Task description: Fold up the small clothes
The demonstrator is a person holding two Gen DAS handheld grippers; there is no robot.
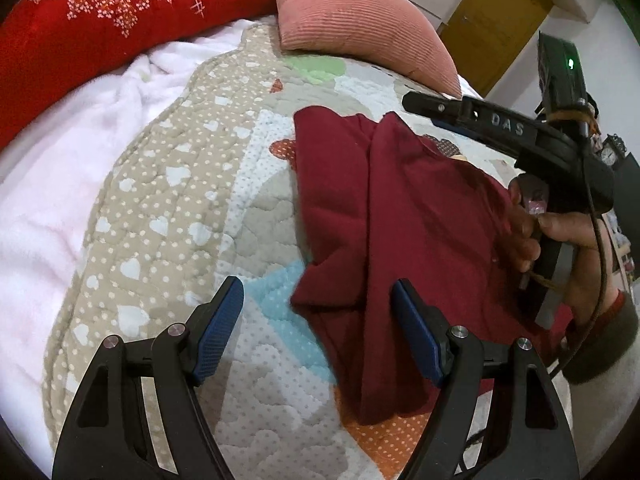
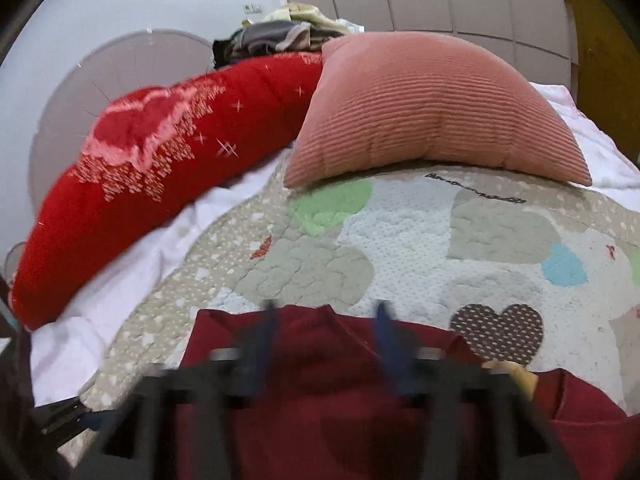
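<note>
Bed w/ a patchwork quilt in beige, white and pastel heart patches; white fleece blanket under it on the left.

Dark red garment lies crumpled on the quilt, partly folded over itself, w/ a raised ridge running down its middle.

Left gripper hovers at the garment's near-left edge, jaws wide apart. Its right finger sits over the red cloth; its left finger is over bare quilt. A bit of the garment's edge lies in the gap between them, but neither pad presses on it, so nothing is held.

Right gripper shows in its own view as a motion-blurred shape. Its blue fingers stand apart, about halfway, above the garment's far edge. Red cloth fills the view beneath and between them; no pinch on it visible. In the left view the same tool comes in from the right, over the far side of the garment, w/ a person's hand round its grip and a dark cuff at the wrist.

Farther out: pink ribbed cushion at the quilt's head end, long red embroidered bolster beside it to the left, a pile of clothes behind those. Yellow-brown door in the bkgd.
</note>
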